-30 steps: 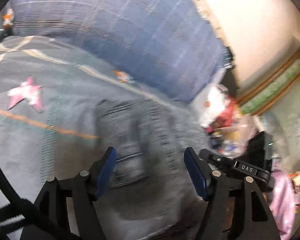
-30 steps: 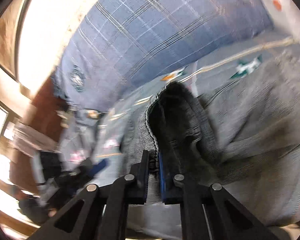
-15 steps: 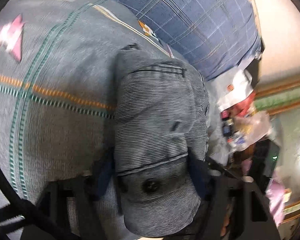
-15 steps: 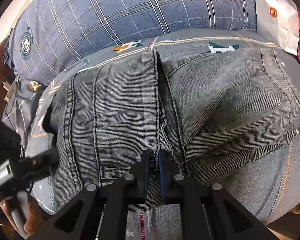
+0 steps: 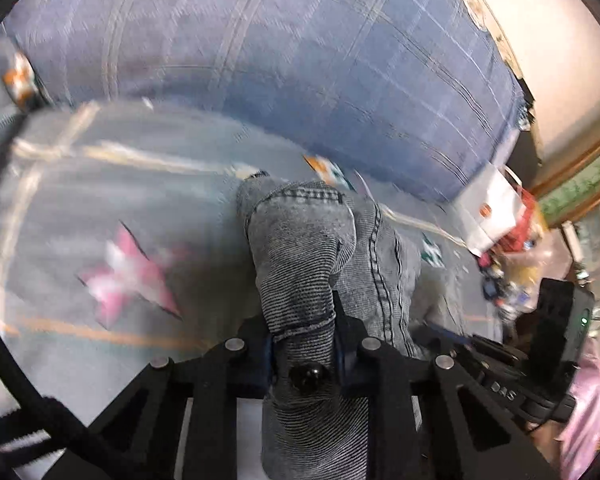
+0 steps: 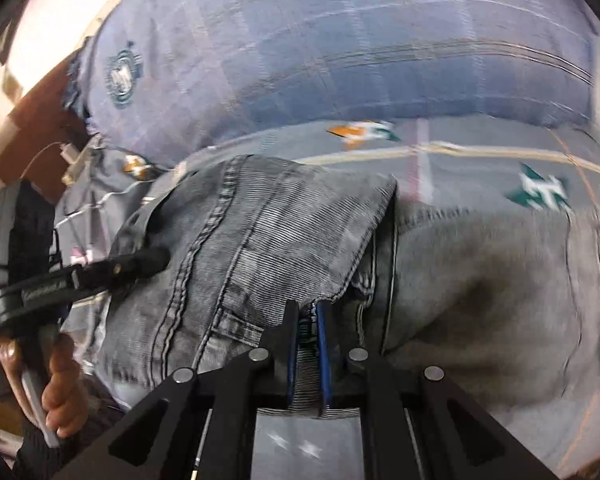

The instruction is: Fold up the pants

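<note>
The grey jeans (image 6: 284, 240) lie bunched on the patterned bedsheet (image 5: 80, 208), below the blue plaid pillow (image 6: 340, 40) at 12 o'clock. The left gripper (image 5: 302, 344) is closing its jaws around the buttoned waistband, which runs up between them toward 12 o'clock. The right gripper (image 6: 308, 344) is nearly closed, pinching a denim edge, with the seat spreading toward 3 o'clock. The 2 grips probably serve to lift and align the waist for folding.

The right claw (image 6: 308, 320) pinches the grey pants (image 6: 260, 240) on the bedsheet (image 6: 480, 160).
</note>
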A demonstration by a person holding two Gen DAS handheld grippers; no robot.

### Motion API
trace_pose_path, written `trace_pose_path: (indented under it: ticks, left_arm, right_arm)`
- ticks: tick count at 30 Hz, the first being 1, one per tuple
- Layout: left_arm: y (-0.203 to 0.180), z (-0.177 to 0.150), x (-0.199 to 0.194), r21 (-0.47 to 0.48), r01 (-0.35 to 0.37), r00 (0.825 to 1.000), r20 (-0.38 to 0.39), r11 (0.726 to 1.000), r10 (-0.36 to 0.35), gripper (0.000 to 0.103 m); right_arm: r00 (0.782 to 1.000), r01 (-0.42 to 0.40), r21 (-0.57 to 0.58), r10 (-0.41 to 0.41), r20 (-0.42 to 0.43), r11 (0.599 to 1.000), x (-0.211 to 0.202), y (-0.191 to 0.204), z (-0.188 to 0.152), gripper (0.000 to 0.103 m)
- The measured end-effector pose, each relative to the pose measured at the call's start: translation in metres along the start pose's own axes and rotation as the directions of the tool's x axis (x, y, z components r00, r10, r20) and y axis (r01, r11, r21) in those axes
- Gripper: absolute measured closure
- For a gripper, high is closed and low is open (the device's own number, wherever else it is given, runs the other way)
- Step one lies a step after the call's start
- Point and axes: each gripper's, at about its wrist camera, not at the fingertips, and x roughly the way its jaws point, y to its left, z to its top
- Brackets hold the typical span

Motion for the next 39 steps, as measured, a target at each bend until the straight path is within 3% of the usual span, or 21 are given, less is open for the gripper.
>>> trace_pose_path:
  ticks: [3,4,6,9,14,17,19,22,26,30,32,34,37,39]
  left_arm:
    - [0.009,-0.006,0.015,0.001,-0.012,1.000,-0.005,1.000,0.012,0.070]
    - [0.013,-0.014,0.026,-0.002,-0.033,0.999,-0.028,0.999,0.033,0.063]
    - [0.014,-0.024,0.039,0.027,-0.125,0.990,-0.058,0.992,0.127,0.059]
    - [0.014,-0.027,0.036,0.057,-0.147,0.988,-0.032,0.987,0.149,0.050]
    - [0.006,-0.041,-0.006,0.095,-0.124,0.985,0.132,0.988,0.111,0.045]
    - [-0.002,-0.061,-0.021,0.126,-0.095,0.979,0.191,0.987,0.070,0.045]
    - [-0.014,-0.066,-0.019,0.158,-0.039,0.983,0.186,0.987,0.009,0.045]
    - [-0.026,-0.070,0.006,0.189,0.028,0.993,0.105,0.982,-0.049,0.045]
    - [-0.035,-0.083,0.038,0.250,-0.102,0.994,0.063,0.963,0.089,0.044]
    - [-0.045,-0.092,0.053,0.341,-0.222,0.975,0.096,0.913,0.201,0.044]
    - [-0.054,-0.098,0.056,0.388,-0.286,0.958,0.126,0.876,0.257,0.043]
    - [-0.060,-0.097,0.051,0.385,-0.309,0.951,0.132,0.870,0.279,0.043]
    - [-0.081,-0.093,0.025,0.362,-0.273,0.959,0.175,0.891,0.223,0.042]
    - [-0.097,-0.093,0.015,0.365,-0.232,0.967,0.184,0.902,0.174,0.037]
  right_arm:
    - [1.000,-0.002,-0.006,0.002,-0.012,1.000,0.015,0.014,0.000,0.093]
    - [1.000,0.009,0.002,-0.008,-0.028,1.000,0.024,0.014,-0.006,0.093]
    - [0.996,0.029,0.019,-0.028,-0.082,0.999,0.044,0.005,-0.018,0.093]
    - [0.992,-0.002,0.020,0.005,-0.130,1.000,0.051,-0.001,-0.028,0.093]
    - [0.991,-0.014,0.008,0.015,-0.131,1.000,0.048,0.001,-0.032,0.093]
    - [0.989,-0.030,0.033,0.034,-0.142,0.999,0.052,-0.003,-0.028,0.093]
    - [0.988,-0.033,0.040,0.038,-0.150,0.999,0.052,-0.006,-0.028,0.092]
    - [0.989,-0.027,0.038,0.033,-0.147,0.999,0.053,-0.005,-0.030,0.092]
    - [0.987,-0.047,0.069,0.057,-0.148,0.997,0.055,-0.009,-0.030,0.092]
    - [0.984,-0.070,0.108,0.087,-0.154,0.992,0.056,-0.017,-0.032,0.092]
    - [0.985,-0.067,0.103,0.082,-0.149,0.992,0.056,-0.017,-0.032,0.092]
    - [0.986,-0.075,0.100,0.088,-0.140,0.992,0.053,-0.017,-0.032,0.092]
    - [0.987,-0.141,0.136,0.150,-0.055,0.981,0.021,-0.024,-0.028,0.089]
    - [0.970,-0.239,0.136,0.232,0.070,0.961,-0.019,-0.032,-0.024,0.088]
